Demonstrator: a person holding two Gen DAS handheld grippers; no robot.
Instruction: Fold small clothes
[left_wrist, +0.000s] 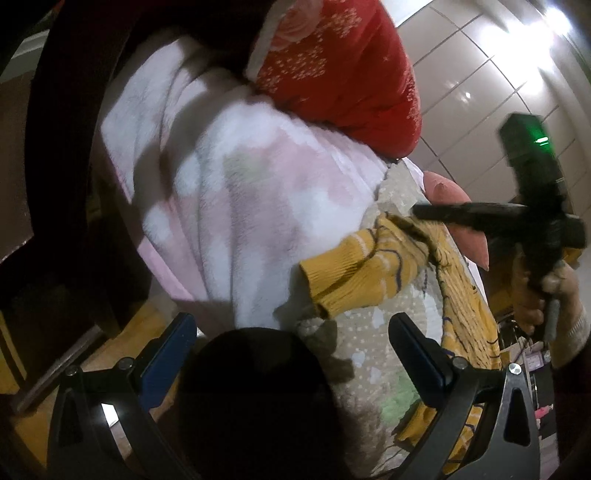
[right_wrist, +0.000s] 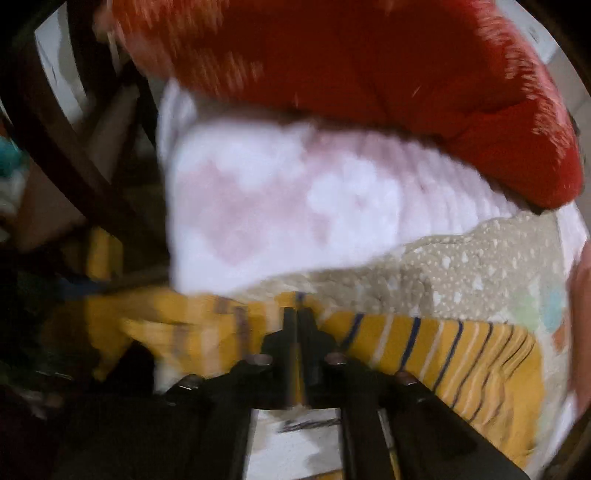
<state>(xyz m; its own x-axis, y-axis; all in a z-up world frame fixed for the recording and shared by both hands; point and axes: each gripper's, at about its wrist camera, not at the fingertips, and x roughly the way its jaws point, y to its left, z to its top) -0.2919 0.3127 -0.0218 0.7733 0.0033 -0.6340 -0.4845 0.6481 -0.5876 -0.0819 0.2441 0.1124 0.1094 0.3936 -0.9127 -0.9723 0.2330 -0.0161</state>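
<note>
A: How far along is the folding?

B: Barely begun, I'd judge. The mustard striped sweater (right_wrist: 461, 354) lies rumpled on the dotted beige bed cover (right_wrist: 480, 266), near the front edge of the bed, with one ribbed sleeve (left_wrist: 347, 273) flung out loose towards the pink-and-white fleece blanket (left_wrist: 229, 192). No neat fold shows anywhere.

A: And the tools?

B: The right tool (right_wrist: 297, 321) has its jaws pressed together on the sweater's upper edge, pinching the knit. The left tool (left_wrist: 295, 339) stands wide open above the bed with nothing between its blue pads (left_wrist: 417, 354).

A: What's left?

B: Nearly everything: spreading it flat, bringing the sleeves in, doubling the body. The red quilt (left_wrist: 332, 74) piled behind the blanket crowds the space.
</note>
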